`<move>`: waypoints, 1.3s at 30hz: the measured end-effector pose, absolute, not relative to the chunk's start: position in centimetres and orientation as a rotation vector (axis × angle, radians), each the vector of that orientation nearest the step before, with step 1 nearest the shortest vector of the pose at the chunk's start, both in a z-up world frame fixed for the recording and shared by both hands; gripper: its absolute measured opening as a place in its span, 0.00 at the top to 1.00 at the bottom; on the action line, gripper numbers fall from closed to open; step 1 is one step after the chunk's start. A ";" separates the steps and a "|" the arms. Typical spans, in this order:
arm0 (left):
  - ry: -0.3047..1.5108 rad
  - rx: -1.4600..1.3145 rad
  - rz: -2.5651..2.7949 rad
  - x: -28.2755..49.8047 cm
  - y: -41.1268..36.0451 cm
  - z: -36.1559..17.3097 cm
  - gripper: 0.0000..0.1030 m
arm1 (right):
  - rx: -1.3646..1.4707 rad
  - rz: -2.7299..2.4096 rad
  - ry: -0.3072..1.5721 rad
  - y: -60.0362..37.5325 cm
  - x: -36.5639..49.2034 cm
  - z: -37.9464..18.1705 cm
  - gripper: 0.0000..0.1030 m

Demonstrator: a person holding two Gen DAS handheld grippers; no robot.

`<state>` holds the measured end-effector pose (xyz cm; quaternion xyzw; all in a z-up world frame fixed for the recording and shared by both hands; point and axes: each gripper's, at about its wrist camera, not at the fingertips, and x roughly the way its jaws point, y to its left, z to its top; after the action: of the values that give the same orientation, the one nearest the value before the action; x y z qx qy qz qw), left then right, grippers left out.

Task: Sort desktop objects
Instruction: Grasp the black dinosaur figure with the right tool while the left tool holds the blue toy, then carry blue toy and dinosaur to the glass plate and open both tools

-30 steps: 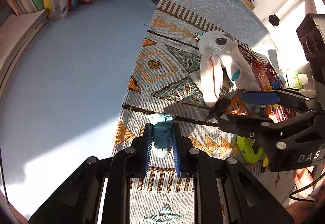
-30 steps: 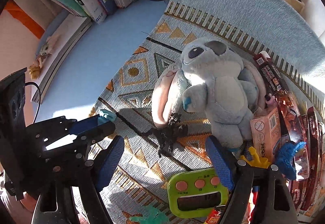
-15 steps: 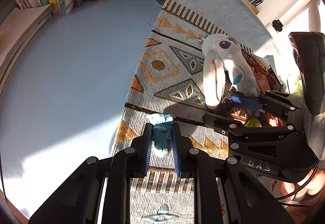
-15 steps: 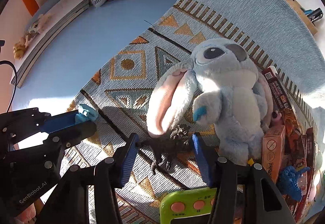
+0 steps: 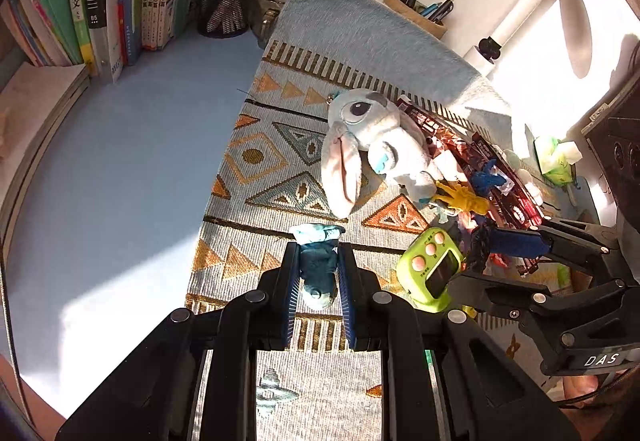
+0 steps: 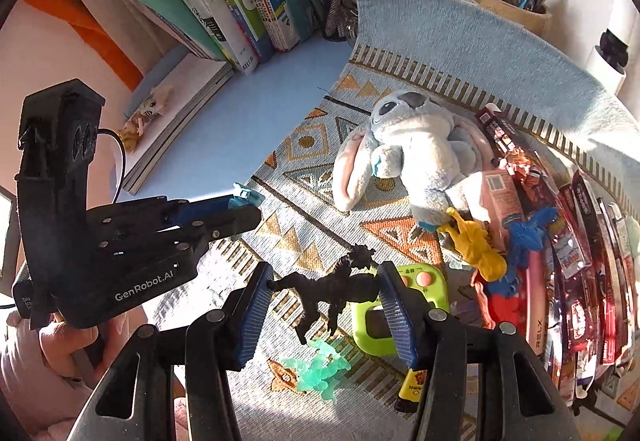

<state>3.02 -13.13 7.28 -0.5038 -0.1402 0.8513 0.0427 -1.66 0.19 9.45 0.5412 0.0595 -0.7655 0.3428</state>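
- My left gripper [image 5: 318, 283] is clenched on a small teal rubbery animal figure [image 5: 318, 273], pale end poking out past the fingertips, clear of the woven patterned table runner [image 5: 260, 169].
- My right gripper [image 6: 326, 305] grips a black spiky plastic creature figure [image 6: 332, 287] across its body, legs dangling above the lime-green digital timer [image 6: 430, 287].
- I judge both picks made and the carry under way, so I'd keep each squeeze steady and avoid twisting the wrists; the black figure is pinched on thin limbs and could pivot.
- I'd lift clear of the grey-blue plush toy with long pink-lined ears [image 6: 412, 153] and the yellow plastic figure [image 6: 476, 241] before moving sideways, and keep the two grippers apart.
- The pale light-blue desk surface [image 5: 132, 145] beside the runner looks like open space for setting things down, though where the figures belong I cannot tell.
- Against a second ago: the right jaws then stood wide around the black figure lying on the runner; now they hold it raised.
- The left grip is unchanged, but both views show more of the desk, so both hands have risen.
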 end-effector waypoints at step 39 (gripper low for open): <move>0.176 -1.202 2.216 2.4 35.8 18.0 0.85 | 1.621 -2.738 -0.342 49.6 6.3 17.4 0.49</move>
<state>2.45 35.84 17.95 -0.4533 0.0664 0.8358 0.3026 6.32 49.58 17.39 0.5064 -0.1068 -0.8552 -0.0293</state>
